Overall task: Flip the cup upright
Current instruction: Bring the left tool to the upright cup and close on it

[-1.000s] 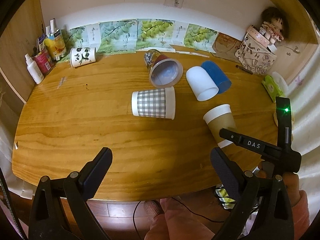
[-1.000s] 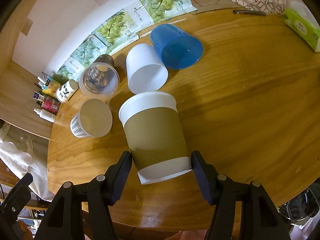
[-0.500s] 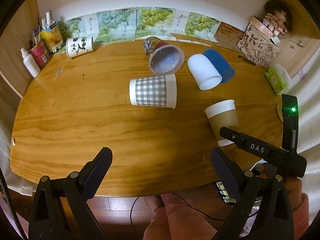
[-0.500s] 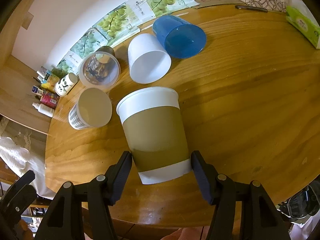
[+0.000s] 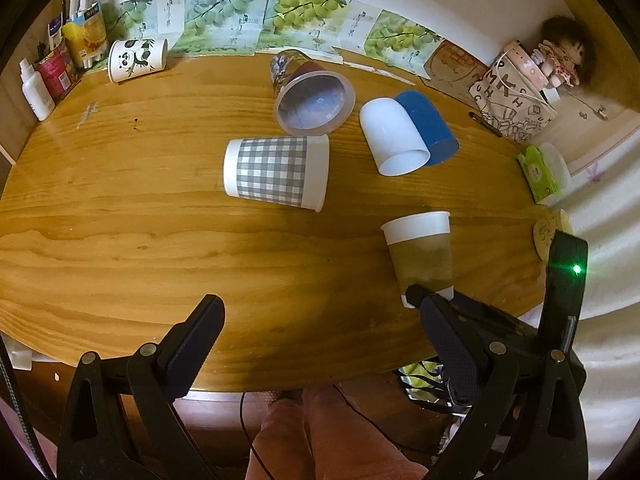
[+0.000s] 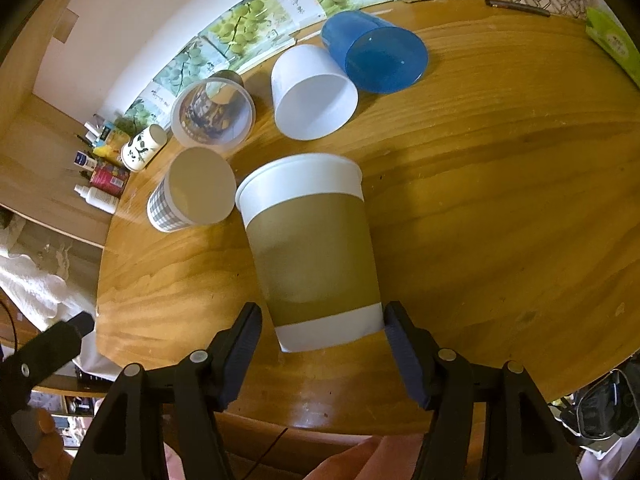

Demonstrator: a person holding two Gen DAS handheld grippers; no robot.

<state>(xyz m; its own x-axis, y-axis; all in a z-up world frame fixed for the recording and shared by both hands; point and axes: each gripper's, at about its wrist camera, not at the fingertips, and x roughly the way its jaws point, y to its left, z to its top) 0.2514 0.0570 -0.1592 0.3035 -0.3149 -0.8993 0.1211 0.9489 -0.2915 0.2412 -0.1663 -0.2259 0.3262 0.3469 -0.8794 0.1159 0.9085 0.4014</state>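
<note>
A brown-sleeved white paper cup (image 6: 312,252) lies on its side on the wooden table (image 6: 500,220), its base toward me and its mouth pointing away. My right gripper (image 6: 324,332) is open, its two fingers on either side of the cup's base without closing on it. The cup also shows in the left wrist view (image 5: 422,254), at the table's right front. My left gripper (image 5: 320,332) is open and empty above the table's front edge (image 5: 280,376).
Other cups lie on their sides: a grey checked one (image 5: 276,172), a clear printed one (image 5: 310,96), a white one (image 5: 392,136), a blue one (image 5: 428,124), a panda one (image 5: 136,58). Bottles (image 5: 40,88) stand far left; a bag (image 5: 512,100) and tissue pack (image 5: 540,172) right.
The left gripper has pulled back and risen a little, so the table sits lower and farther. The right gripper has edged closer around the brown cup's base. Both stay open.
</note>
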